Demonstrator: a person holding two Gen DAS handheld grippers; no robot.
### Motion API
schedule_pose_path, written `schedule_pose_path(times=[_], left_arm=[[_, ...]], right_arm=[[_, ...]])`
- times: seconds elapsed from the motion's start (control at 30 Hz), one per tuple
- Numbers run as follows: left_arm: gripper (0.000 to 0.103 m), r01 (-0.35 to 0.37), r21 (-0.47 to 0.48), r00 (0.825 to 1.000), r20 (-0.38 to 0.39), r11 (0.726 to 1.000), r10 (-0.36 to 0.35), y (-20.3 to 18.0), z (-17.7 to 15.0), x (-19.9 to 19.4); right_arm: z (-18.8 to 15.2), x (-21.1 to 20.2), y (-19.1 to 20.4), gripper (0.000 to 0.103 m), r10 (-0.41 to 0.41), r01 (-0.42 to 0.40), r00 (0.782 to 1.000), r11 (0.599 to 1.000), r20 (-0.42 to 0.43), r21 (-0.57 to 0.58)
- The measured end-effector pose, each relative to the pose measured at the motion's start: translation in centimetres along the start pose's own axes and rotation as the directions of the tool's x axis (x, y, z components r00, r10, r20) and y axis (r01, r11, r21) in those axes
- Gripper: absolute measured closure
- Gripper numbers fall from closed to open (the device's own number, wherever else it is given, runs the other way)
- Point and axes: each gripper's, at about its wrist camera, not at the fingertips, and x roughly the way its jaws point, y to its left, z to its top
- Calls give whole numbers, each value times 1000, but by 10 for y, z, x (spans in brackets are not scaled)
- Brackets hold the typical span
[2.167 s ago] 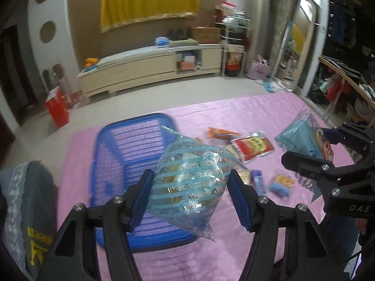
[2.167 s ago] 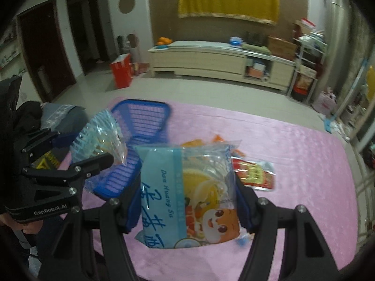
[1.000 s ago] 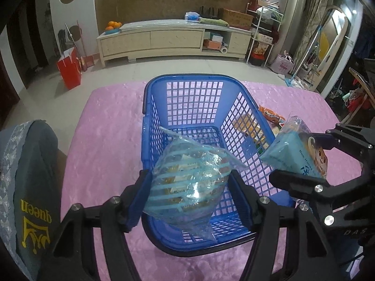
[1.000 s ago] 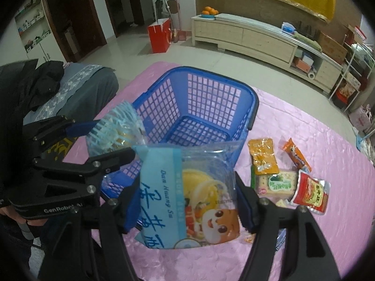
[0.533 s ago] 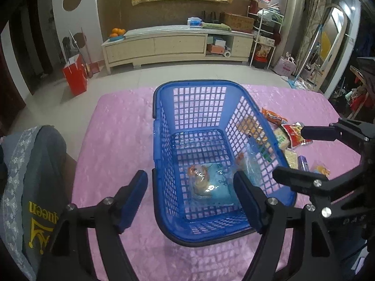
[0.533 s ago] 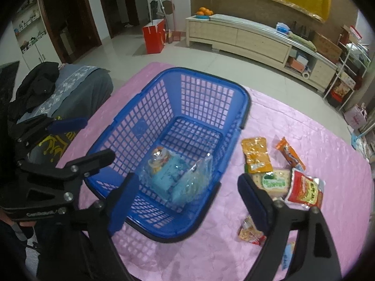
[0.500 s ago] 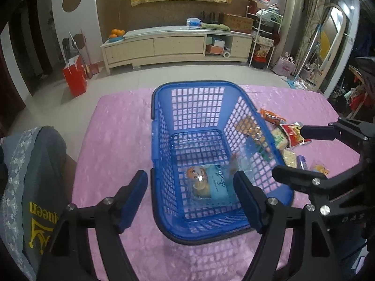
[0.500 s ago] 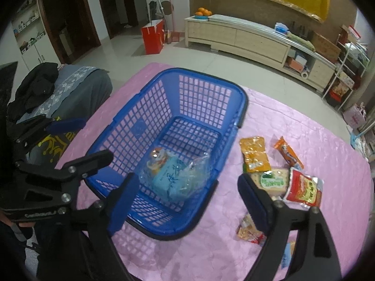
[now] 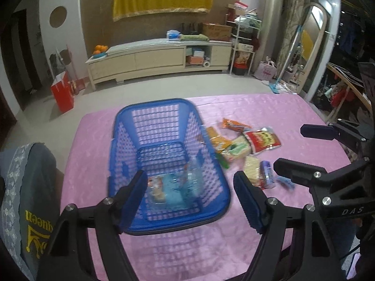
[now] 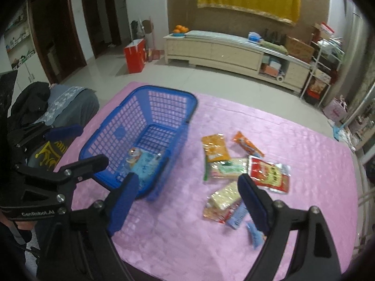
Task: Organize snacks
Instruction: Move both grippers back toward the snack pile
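A blue plastic basket [image 9: 121, 161] [image 10: 140, 103] stands on the pink tablecloth. Two light-blue snack bags [image 9: 171, 189] [image 10: 144, 164] lie in its near end. Several loose snacks lie to its right: a red pouch [image 9: 261, 138] [image 10: 269, 173], an orange packet [image 10: 214, 148], an orange stick [image 10: 247, 145], a green-white pack [image 10: 227, 167] and a pale biscuit pack [image 10: 225, 197]. My left gripper [image 9: 189, 201] is open and empty above the basket's near rim. My right gripper [image 10: 187, 199] is open and empty, between basket and loose snacks.
The pink tablecloth [image 9: 246, 107] [image 10: 304, 140] covers the table. A grey cushion with yellow lettering [image 9: 28, 201] lies off the table's left edge. A long cream cabinet [image 10: 225, 51] and a red bag [image 10: 136, 55] stand on the floor beyond.
Both grippers opened and dropped their blue snack bags into the basket. Since then both have swung right, toward the loose snacks.
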Motion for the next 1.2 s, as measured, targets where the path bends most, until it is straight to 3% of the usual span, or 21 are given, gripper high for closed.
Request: schedule_pose_path(times=[0.43,0.63,0.9,1.2], left_arm=[[29,100,89,995,-17,991,-99,-96,13,19],[29,108,103,993,-65,989,-102,-129,8,47],[29,127,113,980,-169,985,-107,-158,-16,99],[29,118,102,955,-284,988,-85,-159,-45,157]], right_arm=[[-37,-30,-76,14,-67,66,998,993,7,102],[-60,-23,-106,14,-151,151,989,984,-5,99],[-91,21,-146,14,-123,136,985,985,-121,108],[-121,81,-164,14,-50,82,967,990,-250,115]])
